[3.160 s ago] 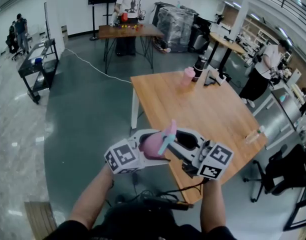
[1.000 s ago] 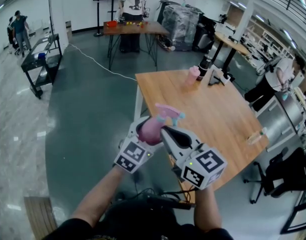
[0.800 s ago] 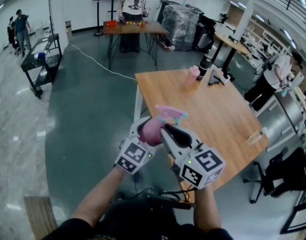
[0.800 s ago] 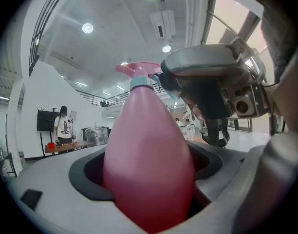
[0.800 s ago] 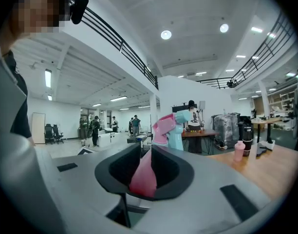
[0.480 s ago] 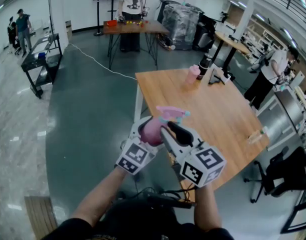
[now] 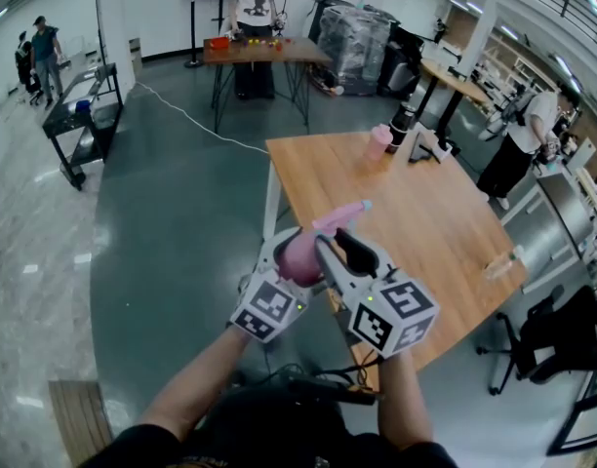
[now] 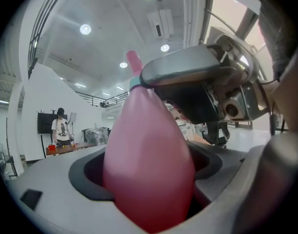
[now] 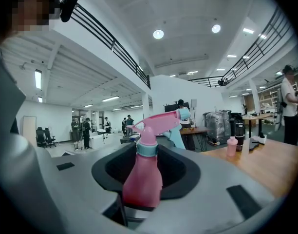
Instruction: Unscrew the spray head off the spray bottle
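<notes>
Head view: my left gripper (image 7: pixel 285 261) and right gripper (image 7: pixel 345 251) meet in the air just off the near corner of the table (image 7: pixel 435 232). They carry the bottle (image 7: pixel 300 253) between them. Its pink body sits in my left fingers. The spray head (image 7: pixel 339 214) rises past my right fingertips and points out over the table.

Left gripper view: my left fingers pinch the widest part of the bottle's body, pressing on both sides. The body fills the gap and tapers away from me towards the neck. One grey jaw of the right gripper lies across the neck, just beyond my left fingertips.

Right gripper view: my right fingers stand spread, their jaws having just been opening. The bottle's neck and its teal collar (image 9: pixel 147 150) stand upright between them, in the dark hollow of the pads. Gaps show on both sides of the neck, so the pads do not press on it. The head sits on the collar, above and beyond my fingertips. Its blue trigger (image 9: pixel 176 135) hangs below the nozzle on the right. I cannot tell from any view whether the head has loosened on its thread.
</notes>
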A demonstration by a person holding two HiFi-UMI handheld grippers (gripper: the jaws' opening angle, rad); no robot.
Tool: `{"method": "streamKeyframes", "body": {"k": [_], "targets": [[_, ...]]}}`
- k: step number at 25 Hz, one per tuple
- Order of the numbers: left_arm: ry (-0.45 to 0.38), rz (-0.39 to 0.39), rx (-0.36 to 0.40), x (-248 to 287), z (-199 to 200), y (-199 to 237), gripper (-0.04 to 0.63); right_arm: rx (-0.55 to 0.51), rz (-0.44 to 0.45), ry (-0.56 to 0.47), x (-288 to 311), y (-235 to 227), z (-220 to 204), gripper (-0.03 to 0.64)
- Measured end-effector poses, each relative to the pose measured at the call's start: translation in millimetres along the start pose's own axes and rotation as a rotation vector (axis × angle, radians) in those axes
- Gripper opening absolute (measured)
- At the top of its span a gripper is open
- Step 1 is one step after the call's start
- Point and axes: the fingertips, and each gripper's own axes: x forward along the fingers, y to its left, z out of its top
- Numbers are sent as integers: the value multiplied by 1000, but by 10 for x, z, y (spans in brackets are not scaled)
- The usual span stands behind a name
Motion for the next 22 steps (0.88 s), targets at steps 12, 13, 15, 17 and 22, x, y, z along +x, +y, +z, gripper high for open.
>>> {"method": "streamKeyframes", "body": {"k": [12, 13, 15, 17, 22], "targets": [[-27, -133, 6, -25, 30, -145, 442, -23, 122, -10, -83, 11, -13, 141], [-30, -153, 6, -33, 38, -162, 442, -27, 141, -8, -95, 17, -11, 141], [-35, -197, 1, -47, 55, -205, 442, -31, 180, -10, -122, 25, -9, 141], [-41, -239, -7, -58, 62, -253, 442, -37, 217, -12, -150, 31, -15, 141], [-50, -310, -14, -94, 66, -337, 442, -61, 306, -20, -205, 54, -40, 141]]}}
